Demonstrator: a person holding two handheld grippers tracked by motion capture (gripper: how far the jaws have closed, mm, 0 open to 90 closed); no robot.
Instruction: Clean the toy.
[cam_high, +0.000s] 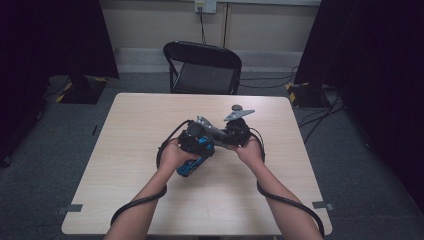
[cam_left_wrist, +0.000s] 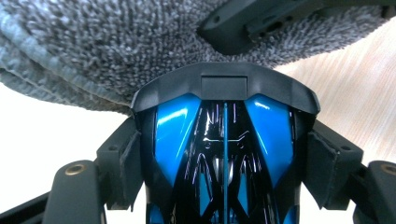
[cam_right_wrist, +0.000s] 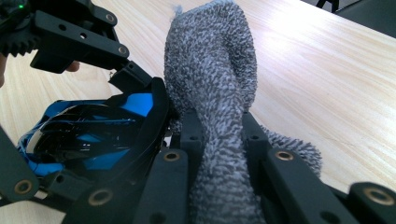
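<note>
Toy car (cam_left_wrist: 224, 154) — glossy blue-and-black, rigid, probably slippery — is sitting clamped across its sides in the left gripper (cam_left_wrist: 224, 186) above the table (cam_high: 150, 120). Right gripper (cam_right_wrist: 219, 154) is pinching a soft grey cloth (cam_right_wrist: 212, 84) against the car's rear — best gripped bunched.

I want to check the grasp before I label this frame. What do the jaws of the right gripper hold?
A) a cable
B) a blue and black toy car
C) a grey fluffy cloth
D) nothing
C: in the right gripper view, the right gripper has its two black jaws pressed on the grey fluffy cloth, which rises between them.
</note>
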